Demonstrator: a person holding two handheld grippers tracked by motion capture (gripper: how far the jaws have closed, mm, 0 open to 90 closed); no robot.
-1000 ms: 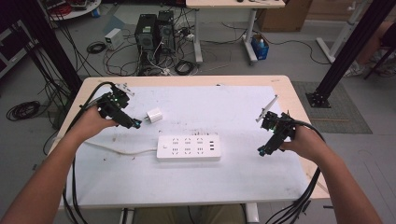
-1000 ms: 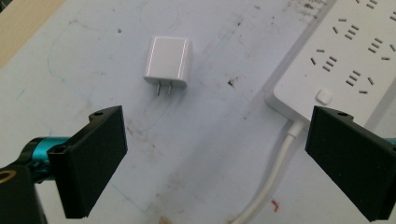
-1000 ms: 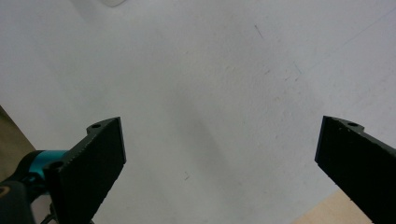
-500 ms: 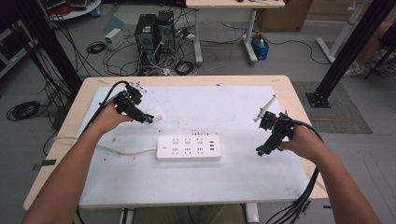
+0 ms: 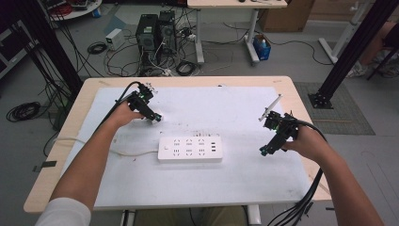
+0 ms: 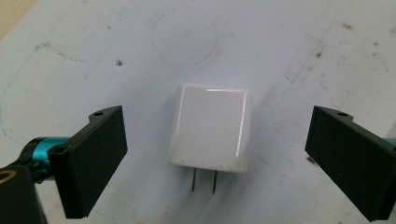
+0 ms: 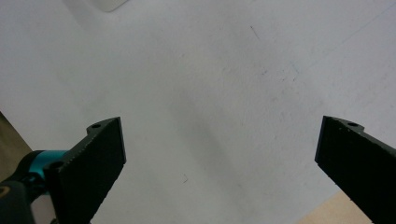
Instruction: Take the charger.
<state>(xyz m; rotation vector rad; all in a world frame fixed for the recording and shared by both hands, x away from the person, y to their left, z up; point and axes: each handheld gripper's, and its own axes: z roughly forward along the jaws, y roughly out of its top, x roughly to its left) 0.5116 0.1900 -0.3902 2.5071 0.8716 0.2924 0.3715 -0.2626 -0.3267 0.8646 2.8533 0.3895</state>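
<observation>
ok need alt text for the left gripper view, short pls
A small white plug-in charger lies flat on a scuffed white table surface, centred between the left gripper's two black jaws, which stand wide open and clear of it on either side. Its two metal prongs point toward the camera.

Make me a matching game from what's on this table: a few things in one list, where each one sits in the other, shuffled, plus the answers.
Things:
1. white plug adapter
2. white power strip
3. left claw
4. right claw

Places or states:
A. open above bare white tabletop near the right edge
B. lying flat in the middle of the table, cord running left
C. lying between two open jaws, prongs toward the camera
D. open around the adapter, not touching it

Pairs: 1-C, 2-B, 3-D, 4-A
</observation>
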